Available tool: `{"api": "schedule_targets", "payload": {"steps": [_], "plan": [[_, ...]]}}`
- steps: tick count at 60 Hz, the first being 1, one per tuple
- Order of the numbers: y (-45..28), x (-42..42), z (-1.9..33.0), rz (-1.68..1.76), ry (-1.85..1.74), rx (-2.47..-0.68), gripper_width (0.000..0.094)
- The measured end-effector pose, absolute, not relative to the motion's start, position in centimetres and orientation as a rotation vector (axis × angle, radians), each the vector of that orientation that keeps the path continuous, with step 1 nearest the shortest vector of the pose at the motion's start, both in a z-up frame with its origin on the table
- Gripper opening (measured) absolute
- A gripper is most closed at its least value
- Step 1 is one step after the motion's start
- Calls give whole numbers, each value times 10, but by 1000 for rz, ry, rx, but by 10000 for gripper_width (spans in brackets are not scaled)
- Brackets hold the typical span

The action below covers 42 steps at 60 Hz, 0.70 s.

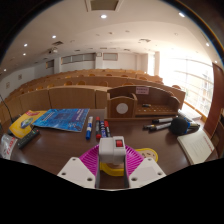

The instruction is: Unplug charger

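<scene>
Clearly, bearing: the small white boxy charger with a red top panel (113, 153) is sitting dead ahead at twelve o'clock from the tongs (113, 172), right in the gap between their two white fingers.
Tongs: they are standing open around the charger, the pink pads (93, 159) showing at nine and three o'clock of it; I cannot tell whether either pad is touching it, so I am not counting it as gripped.
Long axis: the charger is appearing upright and slightly taller than wide, its flat sides facing the pads, which I judge is suiting a squeeze straight across.
Look of the charger: white plastic body, a red patch on its upper face, a darker mark lower down; its prongs and whatever socket it is sitting in are hidden.
Beneath it: a yellow round thing (146, 155) is peeking out at four o'clock of the charger, resting on the dark brown wooden surface (60, 145).
Coming move: by my judgement the fingers are needing to close on the two sides, then pull back along their own line; a skewed pull could jam it.
Surroundings: a blue printed sheet (62, 119) is lying at ten o'clock, well apart, and a row of coloured markers (100, 127) at eleven o'clock, beyond the charger.
</scene>
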<state>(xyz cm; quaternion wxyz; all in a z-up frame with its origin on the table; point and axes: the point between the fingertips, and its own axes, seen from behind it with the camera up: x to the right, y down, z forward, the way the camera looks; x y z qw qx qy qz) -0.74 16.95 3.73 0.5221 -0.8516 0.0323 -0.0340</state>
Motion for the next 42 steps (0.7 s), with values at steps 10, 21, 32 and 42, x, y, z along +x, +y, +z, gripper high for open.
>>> {"api": "schedule_targets", "payload": {"steps": [10,21,32,42], "plan": [[170,-6,40,-86,110,-2040,251],[172,2,122,-135,42,-1820,242],[175,0,314,-40,3,-1538,242],[175,83,265,-35,83,-1652,241]]}}
